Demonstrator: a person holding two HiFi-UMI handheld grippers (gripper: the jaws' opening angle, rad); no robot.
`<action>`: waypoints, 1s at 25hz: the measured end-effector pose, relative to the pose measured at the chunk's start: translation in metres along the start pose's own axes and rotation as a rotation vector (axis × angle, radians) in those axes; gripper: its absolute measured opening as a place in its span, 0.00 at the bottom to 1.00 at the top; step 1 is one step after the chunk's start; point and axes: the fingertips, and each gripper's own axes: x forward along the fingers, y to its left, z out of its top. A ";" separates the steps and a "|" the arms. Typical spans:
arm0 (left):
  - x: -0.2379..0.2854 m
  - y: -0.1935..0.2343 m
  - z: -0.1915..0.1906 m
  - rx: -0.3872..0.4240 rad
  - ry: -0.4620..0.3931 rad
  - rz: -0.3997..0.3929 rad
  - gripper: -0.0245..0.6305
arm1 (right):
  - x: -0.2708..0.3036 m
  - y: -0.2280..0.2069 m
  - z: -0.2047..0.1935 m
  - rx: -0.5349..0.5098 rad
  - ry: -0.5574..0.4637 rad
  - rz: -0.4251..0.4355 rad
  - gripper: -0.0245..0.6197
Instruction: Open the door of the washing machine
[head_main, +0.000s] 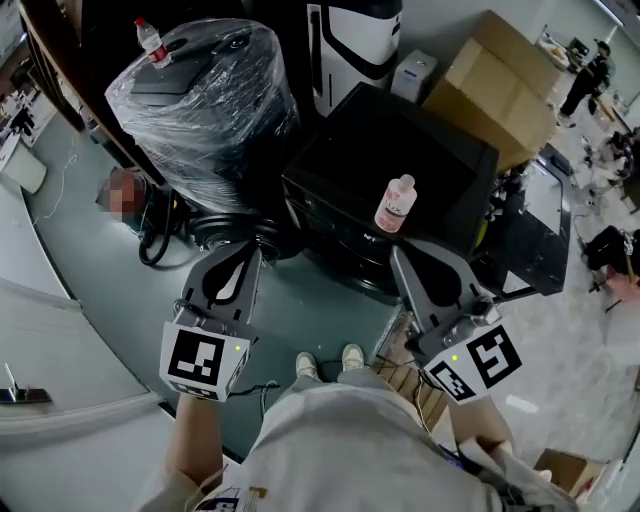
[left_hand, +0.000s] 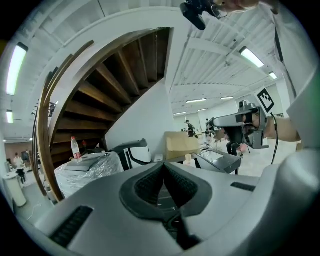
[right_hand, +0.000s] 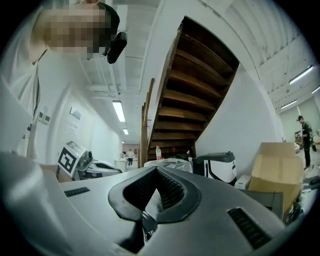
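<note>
The left gripper and the right gripper are held up side by side in front of the person, each with its jaws pressed together and nothing gripped between them. The black washing machine is seen on the floor just beyond the two tips, untouched, with a small pink-labelled bottle stood on its top; its door cannot be made out from above. A plastic-wrapped bundle is placed to its left and a cardboard box behind it.
</note>
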 end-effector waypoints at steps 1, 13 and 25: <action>0.001 -0.004 0.010 -0.002 -0.020 -0.005 0.07 | -0.006 -0.002 0.005 -0.008 -0.010 -0.014 0.08; 0.004 -0.053 0.082 -0.015 -0.162 -0.113 0.07 | -0.065 -0.018 0.040 -0.066 -0.063 -0.117 0.08; 0.003 -0.071 0.092 -0.035 -0.178 -0.159 0.07 | -0.095 -0.030 0.043 -0.088 -0.029 -0.198 0.08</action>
